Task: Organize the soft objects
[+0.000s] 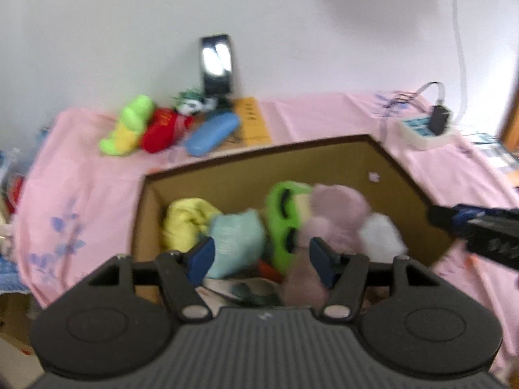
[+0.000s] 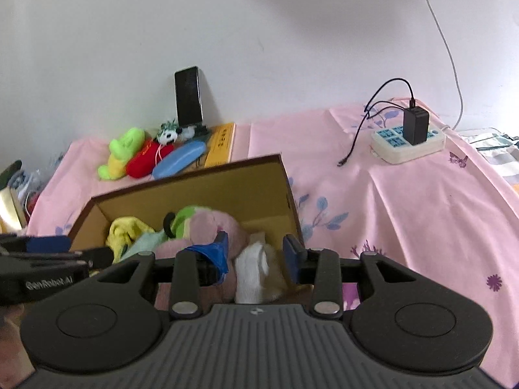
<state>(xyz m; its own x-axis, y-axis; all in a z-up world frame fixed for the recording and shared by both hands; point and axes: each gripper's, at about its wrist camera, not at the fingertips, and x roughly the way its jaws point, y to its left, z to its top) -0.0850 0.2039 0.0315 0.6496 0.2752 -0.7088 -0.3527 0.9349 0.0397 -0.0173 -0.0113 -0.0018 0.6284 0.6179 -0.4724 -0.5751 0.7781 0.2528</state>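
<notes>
Both grippers [image 1: 262, 261] [image 2: 256, 257] spread above toy-filled box [image 2: 194, 188].

text: "GenRobot.AI", likely | on: left tongs [image 2: 48, 253] body

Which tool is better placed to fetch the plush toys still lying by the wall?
Probably left. The green plush and red plush lie far left of the box; the left tool is open, empty, and on that side.
</notes>
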